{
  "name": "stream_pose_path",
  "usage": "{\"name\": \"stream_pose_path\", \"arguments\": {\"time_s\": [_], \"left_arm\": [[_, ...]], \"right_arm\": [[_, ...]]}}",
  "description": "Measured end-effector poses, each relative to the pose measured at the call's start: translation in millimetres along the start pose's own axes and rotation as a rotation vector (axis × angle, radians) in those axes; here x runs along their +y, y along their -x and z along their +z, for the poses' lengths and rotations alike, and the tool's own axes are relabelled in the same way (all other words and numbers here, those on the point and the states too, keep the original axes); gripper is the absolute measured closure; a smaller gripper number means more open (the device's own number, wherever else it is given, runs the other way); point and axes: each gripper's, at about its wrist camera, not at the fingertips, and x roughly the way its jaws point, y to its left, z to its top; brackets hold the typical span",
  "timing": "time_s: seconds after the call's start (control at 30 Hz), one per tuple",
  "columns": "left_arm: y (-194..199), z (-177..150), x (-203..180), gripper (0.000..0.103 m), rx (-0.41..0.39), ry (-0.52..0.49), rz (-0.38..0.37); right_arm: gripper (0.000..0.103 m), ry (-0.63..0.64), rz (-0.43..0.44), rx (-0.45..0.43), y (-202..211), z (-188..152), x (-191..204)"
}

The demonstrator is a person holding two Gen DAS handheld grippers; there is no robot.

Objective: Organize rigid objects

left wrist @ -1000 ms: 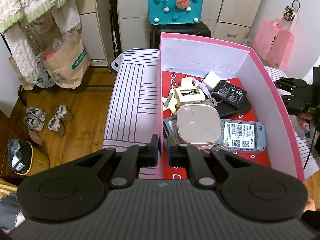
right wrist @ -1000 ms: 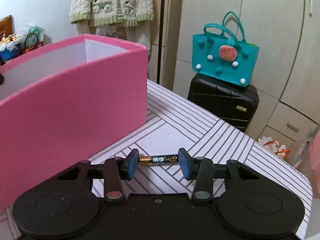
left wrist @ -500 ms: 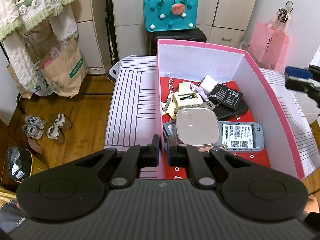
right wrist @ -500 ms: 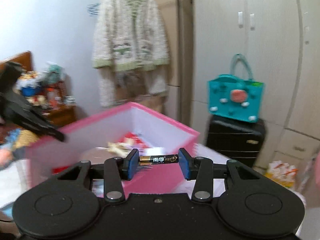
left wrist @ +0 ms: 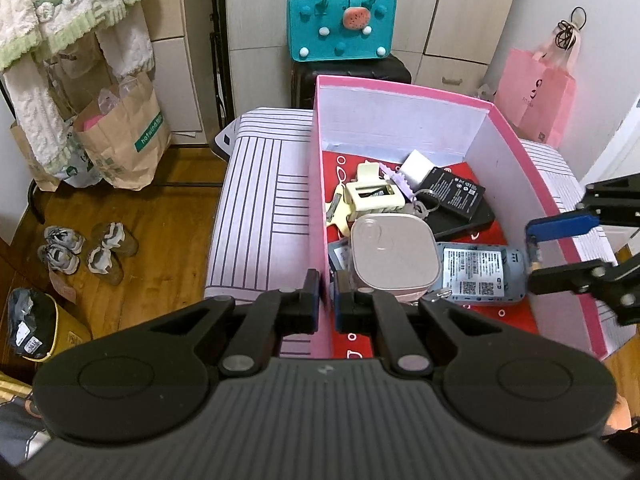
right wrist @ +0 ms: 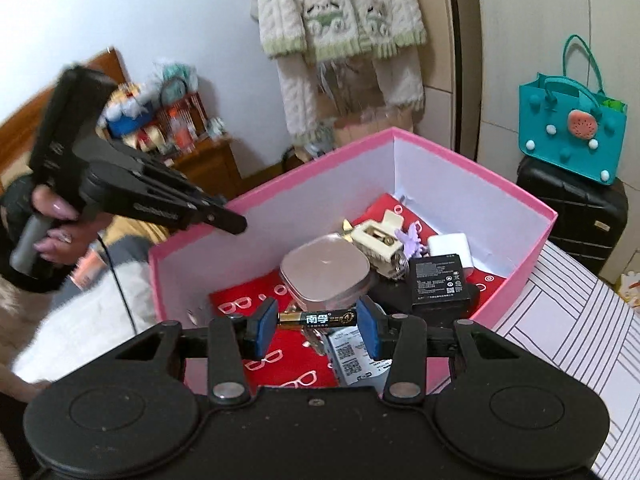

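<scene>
- R gripper [right wrist: 318,320]: pads closed end-to-end on battery [right wrist: 318,319], held crosswise over the near edge of the pink box [right wrist: 472,162]. Battery is in the air, above the box's red floor, not yet let go.
- L gripper [left wrist: 327,300]: fingers nearly together w/ only a narrow slit; nothing seen betw. them. It sits at the box's left wall [left wrist: 318,200], just above the rim; contact w/ the wall cannot be told.
- Risk 1, roll-out: grip is on the battery's two end caps only, a small contact area. A tilt or jolt could pivot it free before it is low enough.
- Risk 2, bounce: floor below is crowded w/ rounded pink case [right wrist: 325,270], labelled router [left wrist: 482,272], black battery pack [right wrist: 438,282]. Dropped from height, a round cell may skip off a hard lid and over the low near wall.
- Risk 3, rim strike: R fingers ride close to the near wall; lowering w/o moving fwd could catch the cardboard and shove the box.
- Risk 4, box shift: box rests on a striped cover [left wrist: 264,208] near its edge; a push from either tool may slide it.
- Safer, in judgement: lower toward a bare red patch, then open.
</scene>
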Motion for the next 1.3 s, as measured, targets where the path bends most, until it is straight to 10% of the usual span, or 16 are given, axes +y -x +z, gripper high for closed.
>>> {"name": "stream_pose_path", "arguments": {"time_s": [0.2,0.27,0.53,0.87,1.2,1.3], "left_arm": [[2,-4,1,0.097,-0.015,0.023,-0.005],[4,-6,1,0.097,-0.022,0.027,-0.001],[12,-11,-8,0.096,-0.056,0.017,0.039],[57,-17,-27,0.096,-0.161,0.017,0.036],[82,-25,-78,0.084,-0.203,-0.069,-0.058],[86,-28,-92,0.076,-0.217,-0.078,-0.070]], "right_arm": [[0.055,0.047,-0.150,0.057,-21,3,5],[0.040,0.060,-0.220,-0.006,-16,5,2],[0.036,-0.092,-0.235,-0.160,36,-1,-20],[0.012,-0.295,-0.477,-0.068,80,-30,-39],[0.010,-0.301,-0.569,-0.267,134,-66,-29],[0.010,-0.360,-0.640,-0.175,130,-60,-40]]}}
